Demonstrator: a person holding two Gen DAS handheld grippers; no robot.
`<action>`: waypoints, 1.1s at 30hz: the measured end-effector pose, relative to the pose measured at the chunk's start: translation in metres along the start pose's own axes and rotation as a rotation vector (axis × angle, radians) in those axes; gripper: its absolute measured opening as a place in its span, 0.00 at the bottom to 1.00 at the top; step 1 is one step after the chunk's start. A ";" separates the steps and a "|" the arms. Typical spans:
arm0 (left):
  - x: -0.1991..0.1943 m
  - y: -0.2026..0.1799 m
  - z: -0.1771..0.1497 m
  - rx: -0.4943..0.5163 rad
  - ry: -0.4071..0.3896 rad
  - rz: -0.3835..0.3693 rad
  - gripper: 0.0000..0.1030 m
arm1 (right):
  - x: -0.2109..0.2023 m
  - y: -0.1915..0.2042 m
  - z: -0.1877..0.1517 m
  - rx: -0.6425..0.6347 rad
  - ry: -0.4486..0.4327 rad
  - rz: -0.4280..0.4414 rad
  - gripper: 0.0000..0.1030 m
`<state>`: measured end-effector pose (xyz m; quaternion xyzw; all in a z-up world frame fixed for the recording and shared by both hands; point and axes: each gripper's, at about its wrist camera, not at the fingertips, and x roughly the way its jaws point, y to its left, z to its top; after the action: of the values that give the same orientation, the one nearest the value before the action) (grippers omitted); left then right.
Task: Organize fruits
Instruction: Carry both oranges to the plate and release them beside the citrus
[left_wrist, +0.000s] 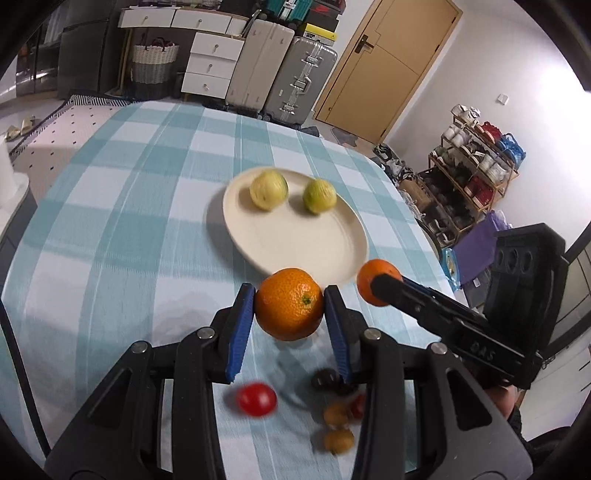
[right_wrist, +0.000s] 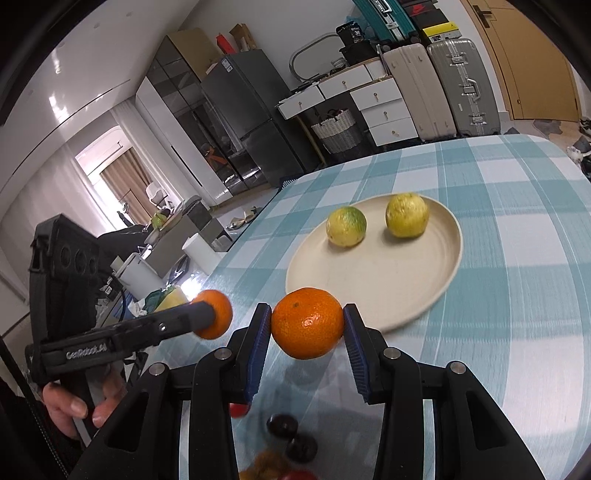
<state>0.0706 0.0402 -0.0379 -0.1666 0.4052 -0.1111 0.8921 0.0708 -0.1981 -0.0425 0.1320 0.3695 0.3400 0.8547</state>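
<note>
Small fruits, a red tomato among them, lie loose on the checked tablecloth closest to the cameras, beneath two hand-held grippers that each carry a mandarin above the cloth. The left gripper is closed onto its mandarin between blue pads, and the right gripper clamps a second mandarin the same way; each tool juts level toward the plate, side by side, with a hand wrapped round the left one's grip. Just beyond, the cream plate holds two yellow-green citrus fruits at its far side. The step appears to be delivery: next, both mandarins need lowering over the plate's bare near half, then releasing gently so they do not roll.
</note>
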 end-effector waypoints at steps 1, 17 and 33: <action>0.004 0.001 0.006 0.000 -0.002 0.004 0.34 | 0.004 -0.001 0.004 0.000 0.001 0.001 0.39; 0.092 0.033 0.081 -0.045 0.039 0.016 0.34 | 0.059 -0.038 0.067 0.030 0.028 -0.045 0.39; 0.147 0.052 0.098 -0.039 0.097 0.023 0.34 | 0.112 -0.042 0.107 -0.052 0.036 -0.191 0.39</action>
<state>0.2441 0.0590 -0.0982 -0.1738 0.4519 -0.1010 0.8691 0.2238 -0.1498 -0.0488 0.0678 0.3865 0.2689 0.8796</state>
